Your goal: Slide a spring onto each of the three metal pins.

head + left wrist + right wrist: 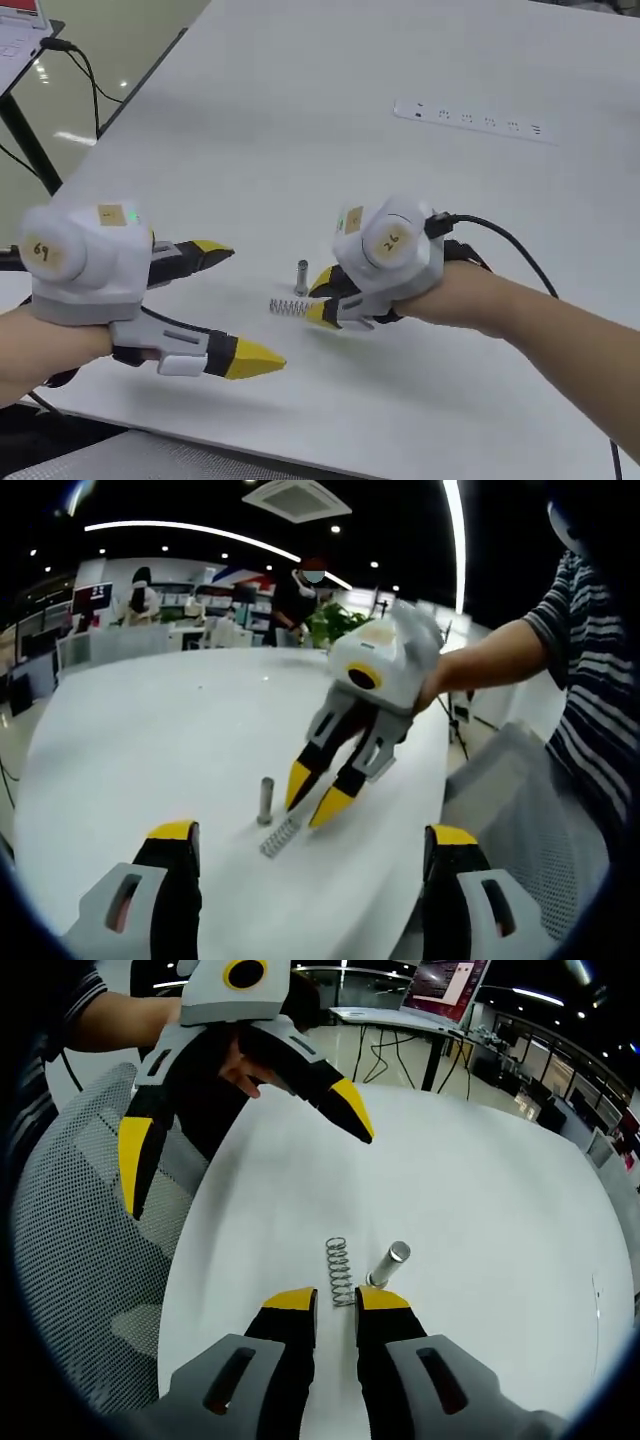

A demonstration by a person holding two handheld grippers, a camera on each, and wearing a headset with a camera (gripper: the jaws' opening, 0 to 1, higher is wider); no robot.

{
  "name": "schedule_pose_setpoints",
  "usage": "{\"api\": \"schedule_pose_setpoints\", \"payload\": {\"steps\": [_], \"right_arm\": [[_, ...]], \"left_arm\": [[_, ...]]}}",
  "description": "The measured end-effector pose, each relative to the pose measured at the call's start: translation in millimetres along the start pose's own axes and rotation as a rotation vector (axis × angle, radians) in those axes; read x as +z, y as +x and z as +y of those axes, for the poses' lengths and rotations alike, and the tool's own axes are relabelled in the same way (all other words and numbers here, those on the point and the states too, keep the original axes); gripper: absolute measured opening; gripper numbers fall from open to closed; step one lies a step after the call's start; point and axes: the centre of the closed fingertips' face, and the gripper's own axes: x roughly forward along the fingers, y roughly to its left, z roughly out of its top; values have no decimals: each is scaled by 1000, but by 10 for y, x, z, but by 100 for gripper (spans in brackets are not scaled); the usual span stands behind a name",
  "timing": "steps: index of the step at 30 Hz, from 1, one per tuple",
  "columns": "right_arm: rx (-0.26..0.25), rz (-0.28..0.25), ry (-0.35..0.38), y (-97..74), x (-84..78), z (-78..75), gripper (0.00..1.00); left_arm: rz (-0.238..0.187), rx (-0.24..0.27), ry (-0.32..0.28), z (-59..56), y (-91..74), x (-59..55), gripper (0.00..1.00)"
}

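A short metal pin (302, 277) stands upright on the white table (300, 120). A small spring (288, 307) lies flat just in front of the pin. My right gripper (320, 299) is low over the table with its jaws narrowly open. In the right gripper view its tips (338, 1300) straddle the near end of the spring (339, 1270), and the pin (387, 1265) stands just to the right. My left gripper (240, 305) hovers to the left, jaws wide open and holding nothing. The left gripper view shows its own tips (312, 835) facing the spring (281, 836), the pin (266, 800) and the right gripper (320, 795).
A white power strip (470, 120) lies flat at the far right of the table. A black cable (85, 65) runs off the table's left edge beside a laptop (20, 35). A grey mesh chair (80, 1250) sits at the near edge.
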Motion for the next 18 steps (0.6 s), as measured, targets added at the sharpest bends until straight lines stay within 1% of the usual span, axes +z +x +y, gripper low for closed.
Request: {"api": "schedule_pose_setpoints", "payload": {"steps": [3,7,10,13,14,15,18], "right_arm": [[-1,4,27,50,-16,-17,12],[2,11,34,102,-30,-15,12],[7,36,24,148,-88,-4,12],[10,49,33,180,-137,-1,11],[5,33,28,191,-120,-6,10],[7,43,27,196,-136,-6,8],[-3,30,34,183,-115,-12,8]], "left_arm": [[-3,3,-4,9,-2,-2,89],[-4,2,-4,10,1,-10,89],[-7,6,-7,12,-2,-6,89],[-9,6,-7,1,-6,-3,89],[-8,6,-6,-4,-8,-6,89],[-8,6,-7,-10,-11,-8,89],[-10,11,-10,-13,-20,-13,89]]}}
